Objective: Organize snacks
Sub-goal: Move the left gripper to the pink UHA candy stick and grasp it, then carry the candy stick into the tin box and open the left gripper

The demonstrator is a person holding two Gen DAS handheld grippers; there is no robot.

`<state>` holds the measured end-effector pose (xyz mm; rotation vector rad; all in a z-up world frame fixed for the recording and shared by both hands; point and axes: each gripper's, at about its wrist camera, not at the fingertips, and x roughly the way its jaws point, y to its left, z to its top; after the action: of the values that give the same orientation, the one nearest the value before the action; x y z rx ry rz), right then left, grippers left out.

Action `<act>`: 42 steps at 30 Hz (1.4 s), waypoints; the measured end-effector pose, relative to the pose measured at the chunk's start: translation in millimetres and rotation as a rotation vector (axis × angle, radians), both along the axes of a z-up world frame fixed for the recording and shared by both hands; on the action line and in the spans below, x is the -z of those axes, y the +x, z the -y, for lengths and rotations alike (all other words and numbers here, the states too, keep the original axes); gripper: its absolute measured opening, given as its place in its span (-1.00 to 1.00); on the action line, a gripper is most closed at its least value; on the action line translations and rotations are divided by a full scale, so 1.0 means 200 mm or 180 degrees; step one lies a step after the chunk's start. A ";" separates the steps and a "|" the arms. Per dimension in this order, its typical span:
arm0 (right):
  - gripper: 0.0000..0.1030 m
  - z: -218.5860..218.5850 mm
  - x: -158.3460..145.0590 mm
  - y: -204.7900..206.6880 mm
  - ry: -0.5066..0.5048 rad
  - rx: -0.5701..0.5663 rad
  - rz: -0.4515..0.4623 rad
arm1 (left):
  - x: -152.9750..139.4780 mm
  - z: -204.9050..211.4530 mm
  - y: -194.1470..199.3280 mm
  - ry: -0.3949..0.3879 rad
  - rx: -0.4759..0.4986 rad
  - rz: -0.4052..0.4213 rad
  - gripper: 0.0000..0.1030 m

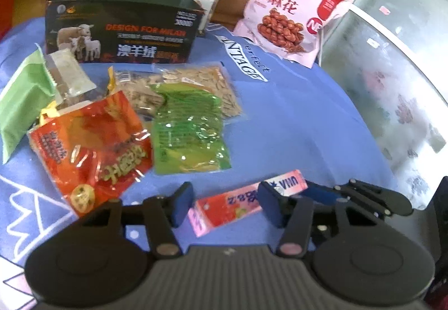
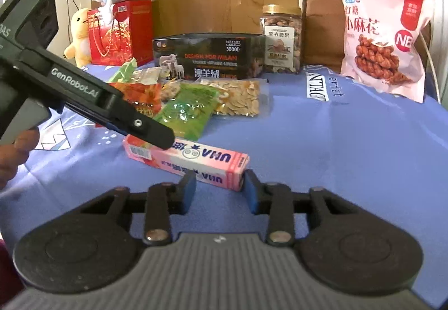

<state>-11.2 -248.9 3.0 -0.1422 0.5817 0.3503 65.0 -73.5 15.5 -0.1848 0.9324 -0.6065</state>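
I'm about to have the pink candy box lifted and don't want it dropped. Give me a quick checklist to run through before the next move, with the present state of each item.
1. Pink candy box lies flat on the blue cloth: ok.
2. Right tongs straddle the box's near end: ok.
3. Right pads pressing the box: cannot tell; they sit right at its sides.
4. Left tongs around the box's other end: ok, box between the fingers.
5. Left pads gripping: not ok, gaps show on both sides.
6. Box clear of the green packet: ok, apart.
7. Open cloth to the right for moving: ok.
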 end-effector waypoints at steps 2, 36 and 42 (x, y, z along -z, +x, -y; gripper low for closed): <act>-0.24 -0.02 0.00 -0.01 -0.0082 0.0003 0.0028 | 0.00 -0.01 0.00 -0.0049 -0.0012 -0.0037 -0.03; -0.27 -0.19 -0.16 0.13 -0.0144 -0.0044 0.0472 | -0.27 -0.26 0.07 -0.0338 -0.0286 0.0289 -0.07; -0.26 -0.30 -0.27 0.39 -0.0132 -0.0120 0.0785 | -0.41 -0.35 0.30 -0.0298 -0.0585 0.0499 -0.07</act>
<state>67.2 -188.6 57.8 -0.2329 0.3430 0.3513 124.8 -3.1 96.9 -0.2994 0.7270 -0.4874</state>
